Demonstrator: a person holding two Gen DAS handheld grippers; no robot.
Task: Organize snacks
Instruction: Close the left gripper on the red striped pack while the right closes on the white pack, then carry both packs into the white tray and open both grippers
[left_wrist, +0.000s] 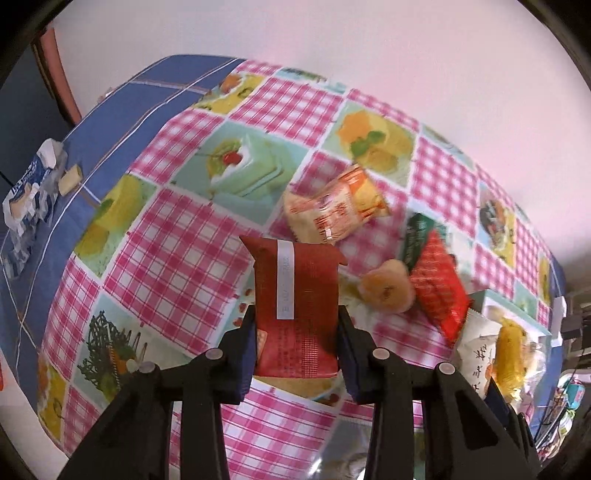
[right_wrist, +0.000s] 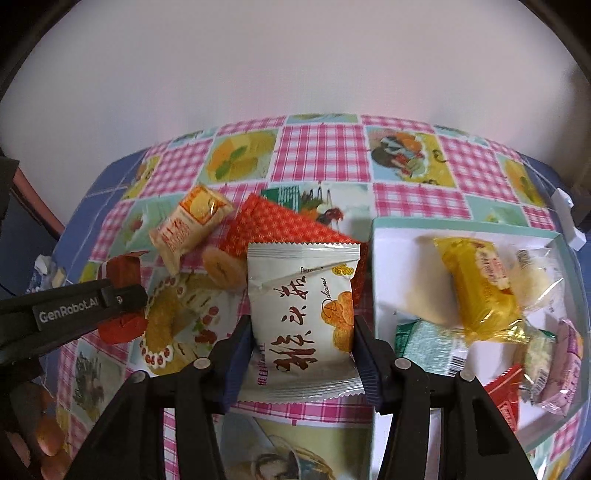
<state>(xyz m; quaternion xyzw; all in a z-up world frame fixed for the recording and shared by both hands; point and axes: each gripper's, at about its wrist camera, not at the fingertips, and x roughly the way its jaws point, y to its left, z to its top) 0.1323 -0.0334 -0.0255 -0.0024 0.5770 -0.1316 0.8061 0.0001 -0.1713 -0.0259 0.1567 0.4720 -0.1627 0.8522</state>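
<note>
Our left gripper (left_wrist: 297, 332) pinches a red packet (left_wrist: 295, 306) by its sides; our right gripper (right_wrist: 301, 332) pinches a white packet (right_wrist: 303, 317) likewise, both seemingly clear of the table (left_wrist: 177, 258), probably bound for the box (right_wrist: 388, 236). Loose snacks lie between them: an orange packet (left_wrist: 332, 206) and a round biscuit (left_wrist: 386, 290). Only the right view shows the box already holds a yellow packet (right_wrist: 480, 284); only the left shows a blue wrapper (left_wrist: 29, 192) far off.
</note>
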